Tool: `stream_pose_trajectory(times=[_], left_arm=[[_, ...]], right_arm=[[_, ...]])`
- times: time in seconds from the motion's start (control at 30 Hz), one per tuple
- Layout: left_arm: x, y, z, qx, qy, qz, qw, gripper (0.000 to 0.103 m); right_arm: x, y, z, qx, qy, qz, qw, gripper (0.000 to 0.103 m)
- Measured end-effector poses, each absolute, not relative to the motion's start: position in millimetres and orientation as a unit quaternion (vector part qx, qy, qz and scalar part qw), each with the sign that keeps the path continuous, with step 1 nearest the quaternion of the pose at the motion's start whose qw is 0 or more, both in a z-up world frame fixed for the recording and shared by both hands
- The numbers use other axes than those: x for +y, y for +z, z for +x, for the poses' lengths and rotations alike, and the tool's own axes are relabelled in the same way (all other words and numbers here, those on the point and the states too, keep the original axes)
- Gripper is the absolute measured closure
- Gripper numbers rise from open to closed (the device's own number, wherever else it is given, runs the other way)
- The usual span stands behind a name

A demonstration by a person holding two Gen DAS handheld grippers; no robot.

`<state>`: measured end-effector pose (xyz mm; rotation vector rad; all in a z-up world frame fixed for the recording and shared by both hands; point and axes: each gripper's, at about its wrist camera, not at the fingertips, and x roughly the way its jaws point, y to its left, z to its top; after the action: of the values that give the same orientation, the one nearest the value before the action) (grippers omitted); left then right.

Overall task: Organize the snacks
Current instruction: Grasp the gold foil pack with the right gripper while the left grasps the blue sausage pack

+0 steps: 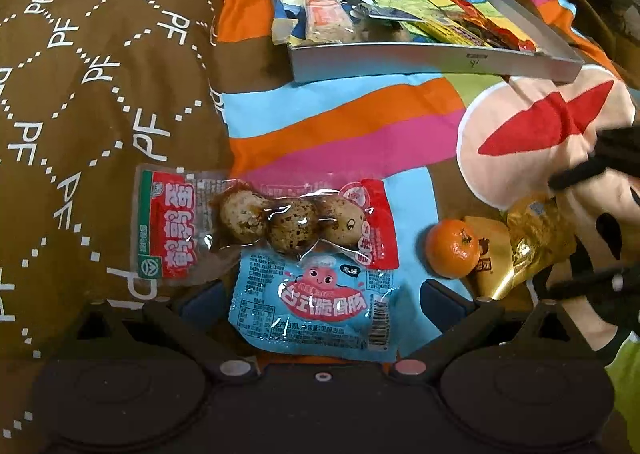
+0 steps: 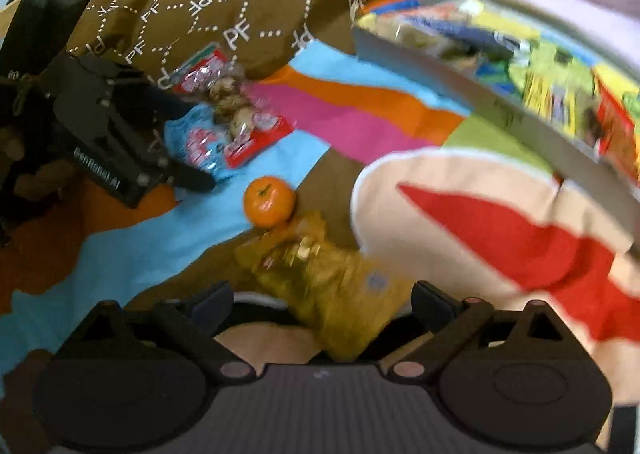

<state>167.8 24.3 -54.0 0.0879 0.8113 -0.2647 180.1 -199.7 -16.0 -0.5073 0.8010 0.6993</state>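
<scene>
In the left wrist view, the left gripper (image 1: 320, 294) is spread wide with a blue snack pack (image 1: 316, 306) lying between its fingers, the egg pack (image 1: 264, 224) just ahead of it, and a small orange (image 1: 452, 249) off to its right. The tray (image 1: 432, 62) of snacks sits far ahead. In the right wrist view, the right gripper (image 2: 320, 298) is spread wide too, with a gold bag (image 2: 332, 290) between its fingers and the orange just ahead.

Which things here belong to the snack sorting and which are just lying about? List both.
Job:
shallow grey box
clear quail-egg packet
light-blue sausage packet
small orange mandarin
crinkled gold packet

Lying about:
brown PF-patterned cushion
colourful cartoon blanket
</scene>
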Motion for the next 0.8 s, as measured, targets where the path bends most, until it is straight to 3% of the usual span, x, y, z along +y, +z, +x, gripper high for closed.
stream_pose_trajectory(times=[0.47,0.73,0.8], left_arm=[[20.2,-57.6,170.7,0.395,-0.149,0.059,0.905,0.003],[19.8,-59.7,173.0,0.401,-0.156,0.066,0.9,0.004],[14.7,-63.3,174.0,0.401,-0.154,0.09,0.899,0.004]], right_arm=[[-199.0,-32.8,185.2,0.431,0.363,-0.169,0.809,0.01],[-189.5,-34.3,149.6,0.407,0.34,-0.152,0.834,0.012],[-183.5,-36.8,149.2,0.399,0.319,-0.158,0.845,0.016]])
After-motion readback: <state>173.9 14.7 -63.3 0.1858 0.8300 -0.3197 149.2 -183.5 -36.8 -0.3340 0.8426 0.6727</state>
